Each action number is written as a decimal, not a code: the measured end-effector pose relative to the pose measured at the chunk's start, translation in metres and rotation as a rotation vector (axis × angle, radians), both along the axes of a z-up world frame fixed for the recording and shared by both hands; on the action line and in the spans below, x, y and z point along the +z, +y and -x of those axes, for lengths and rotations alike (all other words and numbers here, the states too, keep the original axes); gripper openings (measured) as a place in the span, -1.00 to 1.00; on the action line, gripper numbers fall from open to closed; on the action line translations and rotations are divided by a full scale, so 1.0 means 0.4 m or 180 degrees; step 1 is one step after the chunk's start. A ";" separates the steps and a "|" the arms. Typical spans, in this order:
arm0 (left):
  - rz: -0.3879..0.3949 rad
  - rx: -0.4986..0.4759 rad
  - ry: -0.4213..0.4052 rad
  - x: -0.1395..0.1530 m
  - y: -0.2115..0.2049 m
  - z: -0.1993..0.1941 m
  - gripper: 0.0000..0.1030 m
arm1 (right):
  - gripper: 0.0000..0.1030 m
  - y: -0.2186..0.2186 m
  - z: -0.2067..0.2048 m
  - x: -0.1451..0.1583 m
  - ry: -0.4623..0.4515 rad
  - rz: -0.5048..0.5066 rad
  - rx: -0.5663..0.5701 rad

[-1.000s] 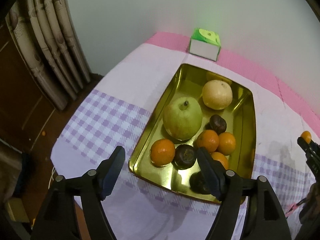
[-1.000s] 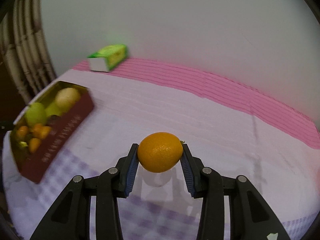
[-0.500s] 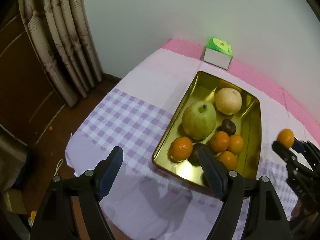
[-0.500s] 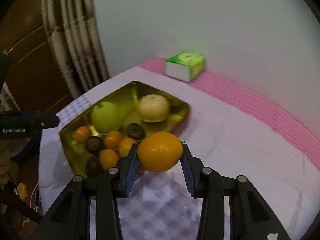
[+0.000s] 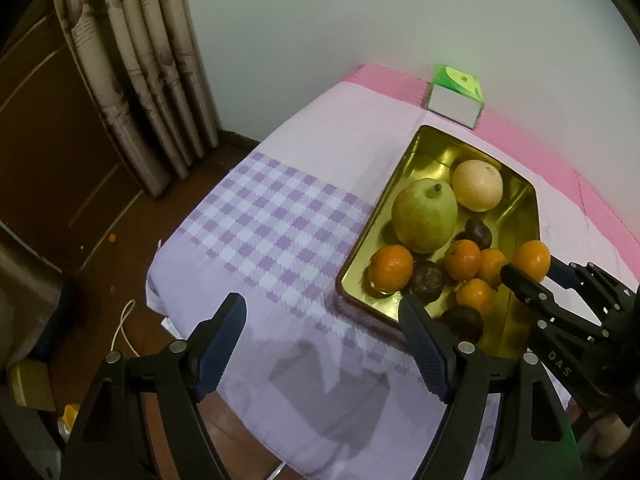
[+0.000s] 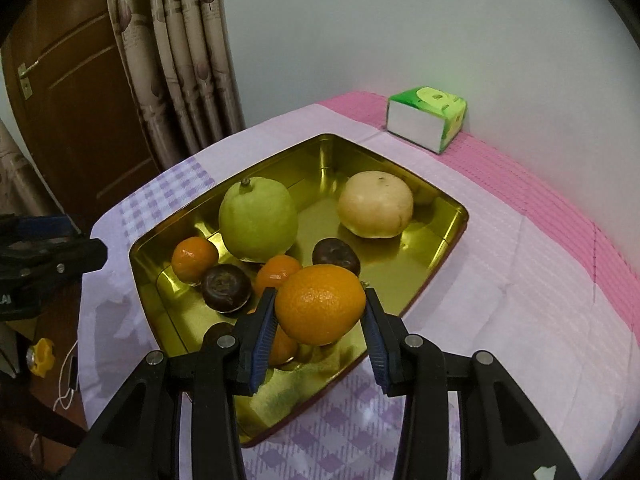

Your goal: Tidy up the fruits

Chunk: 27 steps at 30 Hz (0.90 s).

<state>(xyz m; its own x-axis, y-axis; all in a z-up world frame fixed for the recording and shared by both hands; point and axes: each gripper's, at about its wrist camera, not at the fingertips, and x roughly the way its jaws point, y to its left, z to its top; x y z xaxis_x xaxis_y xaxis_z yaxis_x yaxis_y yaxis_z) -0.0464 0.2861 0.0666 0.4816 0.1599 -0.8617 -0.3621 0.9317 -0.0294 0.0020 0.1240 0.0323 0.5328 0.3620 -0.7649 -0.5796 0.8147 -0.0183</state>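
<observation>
A gold metal tray (image 6: 448,236) (image 5: 394,184) holds a green pear (image 6: 258,224) (image 5: 425,216), a pale round pear (image 6: 376,204) (image 5: 477,185), several small oranges (image 6: 195,259) (image 5: 391,269) and dark round fruits (image 6: 226,288) (image 5: 426,280). My right gripper (image 6: 320,320) (image 5: 534,274) is shut on an orange (image 6: 320,304) (image 5: 531,260) and holds it above the tray's near right part. My left gripper (image 5: 322,344) is open and empty, above the checked cloth at the tray's near left corner.
A green and white tissue box (image 6: 426,118) (image 5: 456,96) stands behind the tray by the wall. The table has a lilac checked cloth (image 5: 280,232) and a pink mat (image 6: 560,200). Curtains (image 5: 132,60) and a brown door (image 6: 80,92) are to the left.
My right gripper has carried the orange left, from over the bare cloth to over the tray. My left gripper has drawn back and to the left of the tray.
</observation>
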 end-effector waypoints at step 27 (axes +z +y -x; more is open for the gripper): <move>-0.0149 -0.0023 -0.0021 0.006 -0.020 0.011 0.53 | -0.25 0.032 -0.021 -0.037 0.0037 0.0246 -0.0081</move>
<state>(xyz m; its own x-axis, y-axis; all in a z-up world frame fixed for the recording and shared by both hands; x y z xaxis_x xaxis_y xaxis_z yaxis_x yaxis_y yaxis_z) -0.0508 0.2779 0.0689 0.4885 0.1966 -0.8501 -0.3554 0.9346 0.0119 0.0102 0.1367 0.0174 0.5320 0.2879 -0.7963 -0.5593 0.8256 -0.0751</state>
